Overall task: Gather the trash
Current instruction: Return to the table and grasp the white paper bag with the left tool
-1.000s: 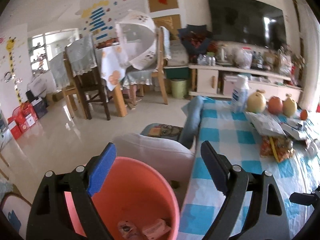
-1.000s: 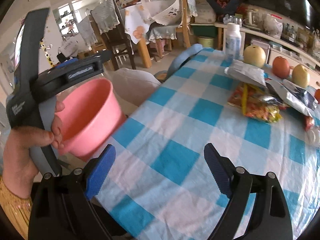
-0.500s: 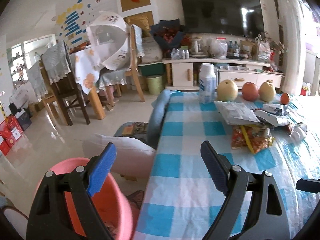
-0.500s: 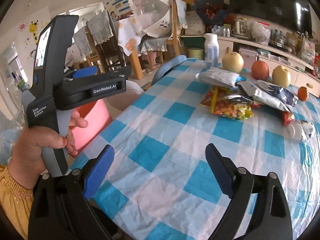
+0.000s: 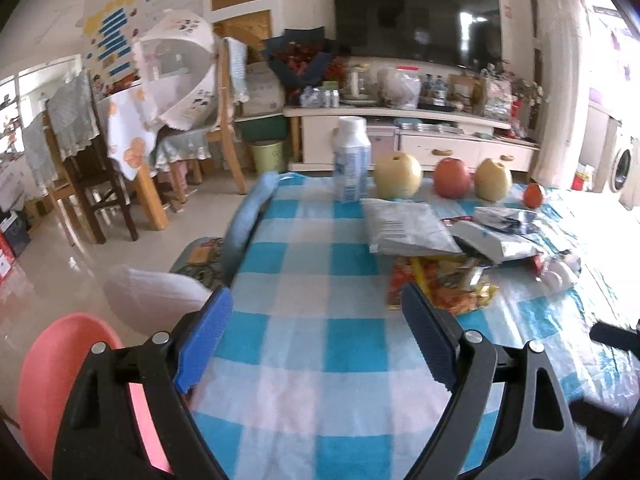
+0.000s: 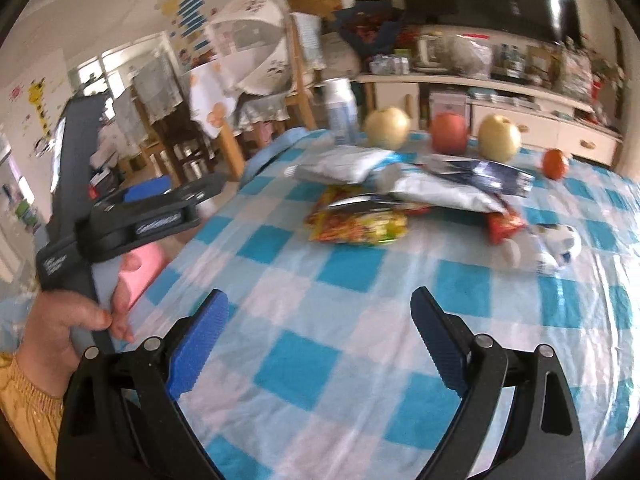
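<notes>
- The left gripper (image 5: 316,328) is spread wide above the blue-and-white checked tabletop (image 5: 304,280); nothing is held between its jaws.
- The right gripper (image 6: 320,328) is likewise spread wide over the tabletop, with nothing between its jaws.
- A pile of wrappers (image 6: 400,196) is located on the tabletop ahead of both grippers: silver packets (image 5: 404,228) are stacked on a yellow-and-red snack bag (image 6: 356,226).
- A crumpled white wrapper (image 6: 556,246) is found just right of the pile.
- A white bottle (image 5: 352,160), two pears (image 5: 398,176), an apple (image 5: 452,178) and a small orange (image 5: 534,195) are lined up behind the pile.
- A pink bin (image 5: 48,380) is seen beside the tabletop, at the left edge.
- In the right wrist view, the left gripper's handle is gripped by a hand (image 6: 60,332).
</notes>
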Demonstrator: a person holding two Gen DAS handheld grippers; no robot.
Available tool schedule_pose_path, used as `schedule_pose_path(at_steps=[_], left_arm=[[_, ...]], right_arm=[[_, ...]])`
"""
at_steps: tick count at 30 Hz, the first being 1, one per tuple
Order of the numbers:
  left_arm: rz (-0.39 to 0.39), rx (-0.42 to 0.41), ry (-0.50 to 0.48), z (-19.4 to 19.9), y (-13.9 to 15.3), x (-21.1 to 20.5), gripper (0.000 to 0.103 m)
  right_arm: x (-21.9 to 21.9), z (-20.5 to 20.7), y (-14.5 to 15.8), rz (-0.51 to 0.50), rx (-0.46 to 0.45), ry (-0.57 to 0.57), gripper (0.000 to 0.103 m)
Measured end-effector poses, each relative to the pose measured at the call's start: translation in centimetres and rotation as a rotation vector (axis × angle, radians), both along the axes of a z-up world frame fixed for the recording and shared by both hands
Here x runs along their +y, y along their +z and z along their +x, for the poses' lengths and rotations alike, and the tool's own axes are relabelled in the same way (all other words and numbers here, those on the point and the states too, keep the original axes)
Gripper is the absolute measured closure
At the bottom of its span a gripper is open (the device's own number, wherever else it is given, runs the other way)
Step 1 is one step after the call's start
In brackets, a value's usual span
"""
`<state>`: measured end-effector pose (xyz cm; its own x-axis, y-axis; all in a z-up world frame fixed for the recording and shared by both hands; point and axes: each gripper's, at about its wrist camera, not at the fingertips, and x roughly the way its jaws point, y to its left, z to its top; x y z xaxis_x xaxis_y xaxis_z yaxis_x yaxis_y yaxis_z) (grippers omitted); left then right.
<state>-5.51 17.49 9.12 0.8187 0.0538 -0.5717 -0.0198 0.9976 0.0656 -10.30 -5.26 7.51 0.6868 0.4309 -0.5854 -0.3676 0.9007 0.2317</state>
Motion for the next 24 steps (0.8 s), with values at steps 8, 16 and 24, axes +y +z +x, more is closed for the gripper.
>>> schedule_pose_path(at_steps=[8, 16, 24], left_arm=[[-0.018, 0.063, -0.08, 3.3, 0.5, -4.1, 0.016], [-0.058, 0.168, -0.141, 11.8, 1.2, -6.9, 0.016], [-0.011, 0.375, -0.168, 19.2, -2.7, -7.5, 0.016]], right_arm=[[-6.6, 4.6, 1.0, 0.039, 0.011, -0.131, 0.012], [-8.7, 13.5, 2.7, -0.074, 0.027, -0.15, 0.012], [-6.8, 25.7, 2.0, -0.14, 0.158, -0.107, 0.012]])
